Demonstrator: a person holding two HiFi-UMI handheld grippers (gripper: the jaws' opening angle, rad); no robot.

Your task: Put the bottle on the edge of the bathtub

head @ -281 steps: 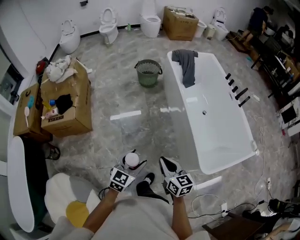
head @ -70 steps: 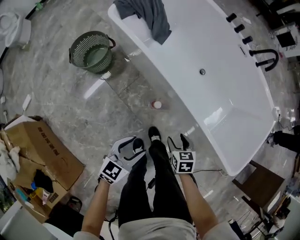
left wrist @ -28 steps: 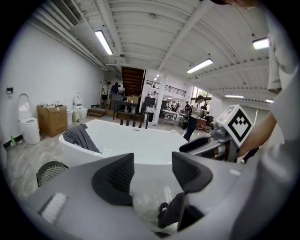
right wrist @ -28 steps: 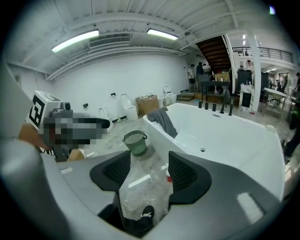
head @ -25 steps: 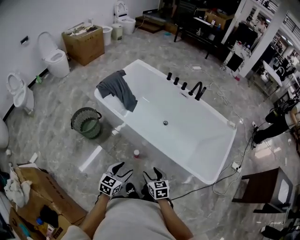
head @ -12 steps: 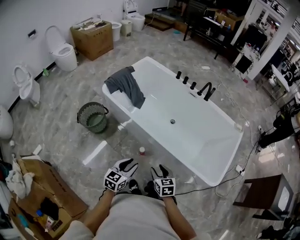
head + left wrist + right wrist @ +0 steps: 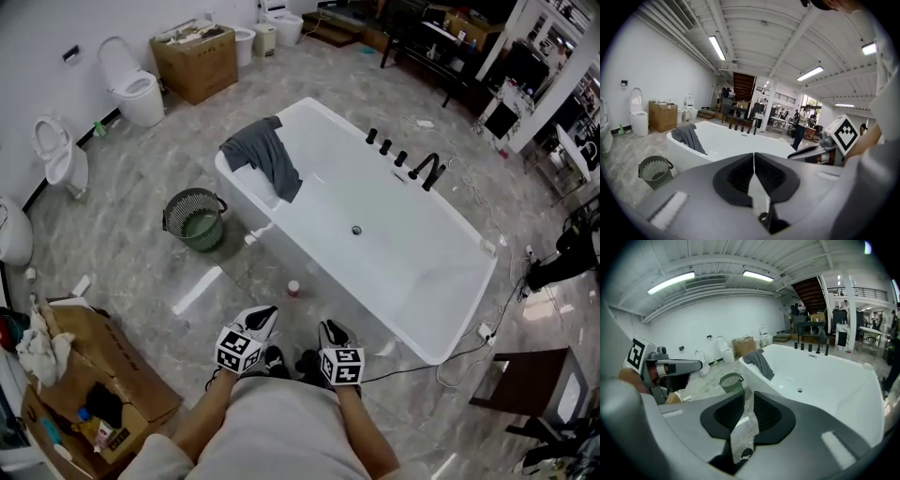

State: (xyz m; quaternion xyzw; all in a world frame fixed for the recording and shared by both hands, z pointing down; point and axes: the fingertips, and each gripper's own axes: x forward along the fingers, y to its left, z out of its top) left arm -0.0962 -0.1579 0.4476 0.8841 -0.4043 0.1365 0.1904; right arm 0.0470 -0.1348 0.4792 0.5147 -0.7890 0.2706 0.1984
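Observation:
A small bottle (image 7: 293, 288) with a pale cap stands on the marble floor beside the near wall of the white bathtub (image 7: 394, 272). Both grippers hang low in front of the person's body, well short of the bottle. My left gripper (image 7: 261, 317) is shut with nothing in it; in the left gripper view (image 7: 753, 154) its jaws meet. The jaws of my right gripper (image 7: 330, 328) are closing on nothing, and a narrow gap shows between them in the right gripper view (image 7: 748, 397). Neither gripper view shows the bottle.
A grey towel (image 7: 267, 155) hangs over the tub's far-left rim and black taps (image 7: 412, 164) line its far side. A green basket (image 7: 197, 218) stands left of the tub. Cardboard boxes (image 7: 103, 384) sit at the near left, toilets (image 7: 136, 89) along the wall, and a cable (image 7: 441, 361) by the tub's near corner.
Both pairs of jaws have drawn together from wide open. The head view has drifted, so the tub and bottle sit slightly further right and lower.

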